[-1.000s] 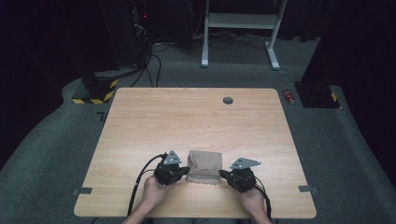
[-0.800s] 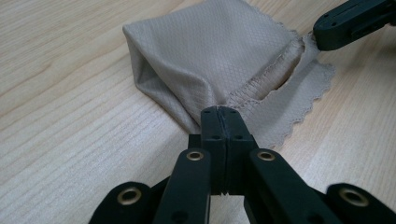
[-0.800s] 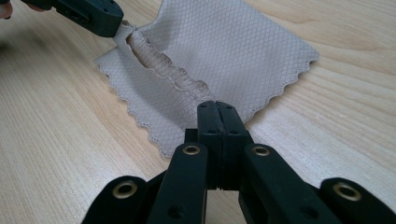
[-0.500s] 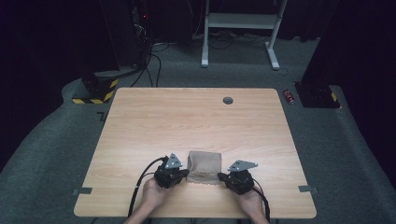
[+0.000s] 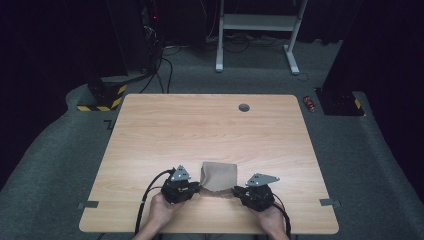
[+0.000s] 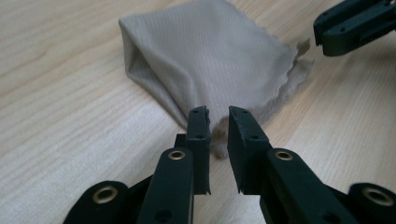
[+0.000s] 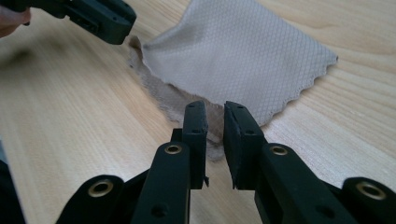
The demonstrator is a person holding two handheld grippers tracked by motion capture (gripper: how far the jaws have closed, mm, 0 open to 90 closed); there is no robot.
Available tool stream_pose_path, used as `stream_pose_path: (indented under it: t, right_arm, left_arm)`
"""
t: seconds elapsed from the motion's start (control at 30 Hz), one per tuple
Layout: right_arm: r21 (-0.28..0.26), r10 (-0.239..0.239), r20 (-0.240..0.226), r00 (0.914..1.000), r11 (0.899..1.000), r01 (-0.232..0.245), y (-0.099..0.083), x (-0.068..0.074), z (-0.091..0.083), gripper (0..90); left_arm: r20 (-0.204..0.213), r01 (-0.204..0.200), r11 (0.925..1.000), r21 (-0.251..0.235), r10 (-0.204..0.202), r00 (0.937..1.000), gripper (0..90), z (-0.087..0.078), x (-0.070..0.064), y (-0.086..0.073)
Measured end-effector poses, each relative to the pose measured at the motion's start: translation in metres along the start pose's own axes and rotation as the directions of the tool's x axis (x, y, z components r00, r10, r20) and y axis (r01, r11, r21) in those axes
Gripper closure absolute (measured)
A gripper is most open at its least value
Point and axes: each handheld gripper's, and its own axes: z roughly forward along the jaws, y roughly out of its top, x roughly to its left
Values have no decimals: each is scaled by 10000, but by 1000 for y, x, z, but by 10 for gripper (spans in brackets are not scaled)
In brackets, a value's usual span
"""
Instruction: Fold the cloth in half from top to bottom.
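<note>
cloth corners between both jaws

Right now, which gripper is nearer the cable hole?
Right, slightly. The right gripper sits almost straight below the cable hole; the left gripper sits farther left, beside the cloth.

My left gripper hides the near corner of the cloth behind its jaws. My right gripper covers the cloth's near edge too. Picture edges cut my other gripper's jaws short.
</note>
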Motion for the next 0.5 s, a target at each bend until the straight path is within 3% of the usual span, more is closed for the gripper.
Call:
stream_pose_path:
  t: [0.23,0.33,0.5]
  right_arm:
    - [-364,178,176,9997,9992,-171,5,-2,-6,805]
    - [-369,272,484,9985,9990,-254,7,-5,1,793]
    - [-78,469,500,9976,9989,-465,4,-7,14,792]
  left_arm:
    - [-228,-6,10000,47,7,9997,746,7,1,9]
    - [-284,6,9999,113,-2,9996,693,14,0,10]
    - [-335,-87,9994,342,98,9994,659,19,-2,8]
